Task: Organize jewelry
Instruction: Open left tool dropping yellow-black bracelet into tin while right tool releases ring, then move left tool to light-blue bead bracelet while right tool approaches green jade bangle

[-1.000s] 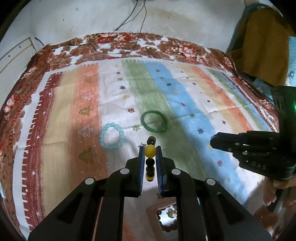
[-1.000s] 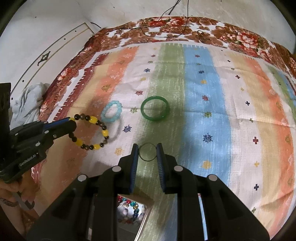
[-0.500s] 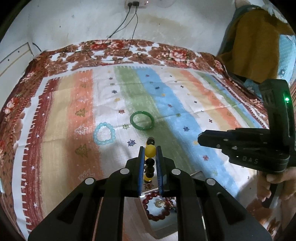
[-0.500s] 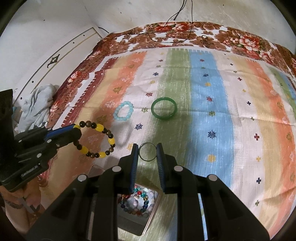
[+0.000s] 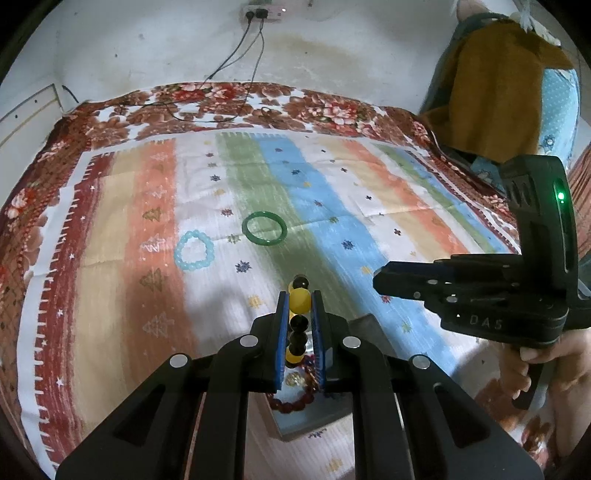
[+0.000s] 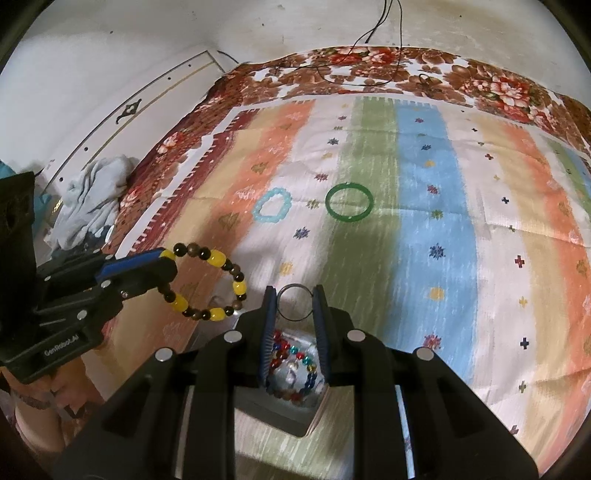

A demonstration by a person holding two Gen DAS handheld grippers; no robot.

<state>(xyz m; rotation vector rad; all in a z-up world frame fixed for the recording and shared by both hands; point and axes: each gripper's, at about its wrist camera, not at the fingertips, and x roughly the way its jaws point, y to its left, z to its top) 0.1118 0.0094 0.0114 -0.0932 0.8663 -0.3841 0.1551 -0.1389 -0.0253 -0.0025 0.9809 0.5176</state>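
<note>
Hovering over open box (image 6: 295, 402): left gripper (image 5: 299, 314) pinching yellow-black bead bracelet (image 6: 207, 280), right gripper (image 6: 294, 302) clamping thin metal ring (image 6: 294, 303). Ring barely caught at tips, risking slipping onto blanket (image 6: 424, 258); dangling bracelet maybe snagging box edge.

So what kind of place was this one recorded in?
Probably a bedroom at home: a striped, floral-bordered blanket covers what looks like a bed, a wall socket with cables sits behind, and crumpled clothes lie alongside.

Open cloth (image 5: 369, 206) around; green bangle (image 5: 264, 228), blue bracelet (image 5: 194, 250) possibly obstruct ahead.
</note>
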